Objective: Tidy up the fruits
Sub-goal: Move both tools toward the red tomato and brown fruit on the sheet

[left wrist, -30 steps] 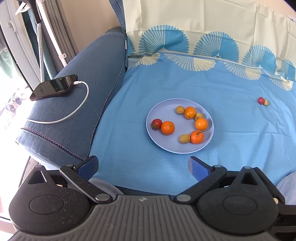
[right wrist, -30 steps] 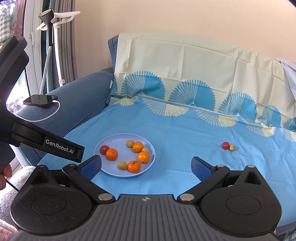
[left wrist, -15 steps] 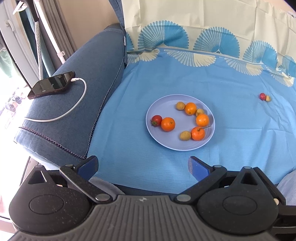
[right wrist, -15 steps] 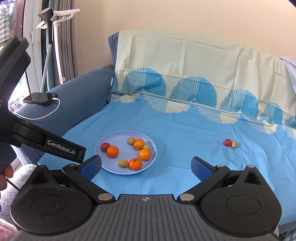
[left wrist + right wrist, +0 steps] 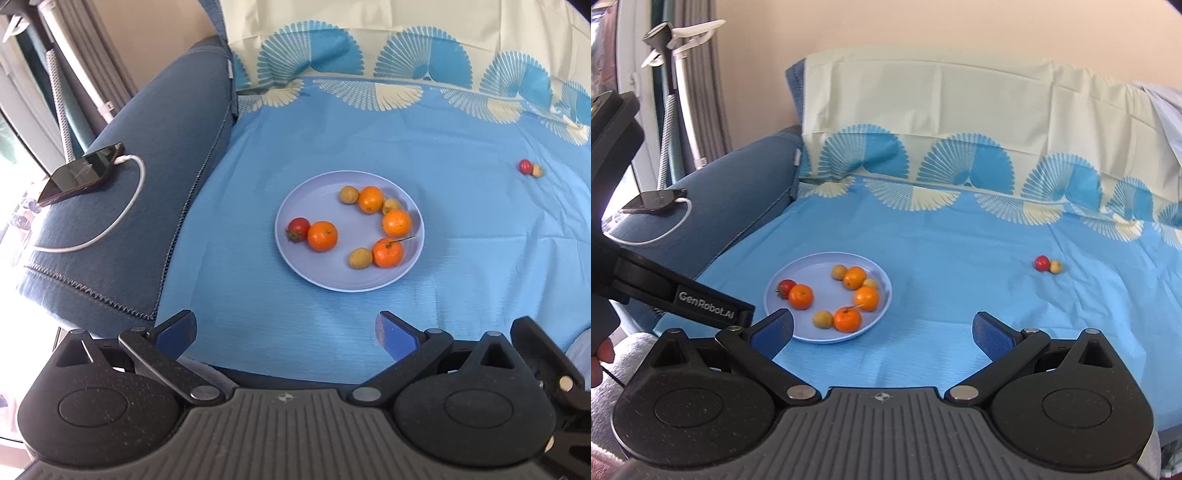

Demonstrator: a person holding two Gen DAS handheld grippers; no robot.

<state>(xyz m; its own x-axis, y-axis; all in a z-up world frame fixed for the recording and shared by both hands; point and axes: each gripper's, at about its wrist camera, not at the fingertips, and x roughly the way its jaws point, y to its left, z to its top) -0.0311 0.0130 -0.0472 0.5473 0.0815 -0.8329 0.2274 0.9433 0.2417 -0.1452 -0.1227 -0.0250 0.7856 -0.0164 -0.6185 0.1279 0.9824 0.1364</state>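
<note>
Approach step: both my grippers, left gripper (image 5: 284,328) and right gripper (image 5: 882,328), are spread apart and empty. Next: reach the red fruit (image 5: 1041,263) beside the plate (image 5: 783,291).

Fruit-laden plate (image 5: 775,295) on blue sheet (image 5: 960,240)

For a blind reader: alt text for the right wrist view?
A blue plate of small oranges and other fruit sits on a blue sheet, with two stray fruits to its right. The open right gripper hovers in the foreground, holding nothing.
</note>
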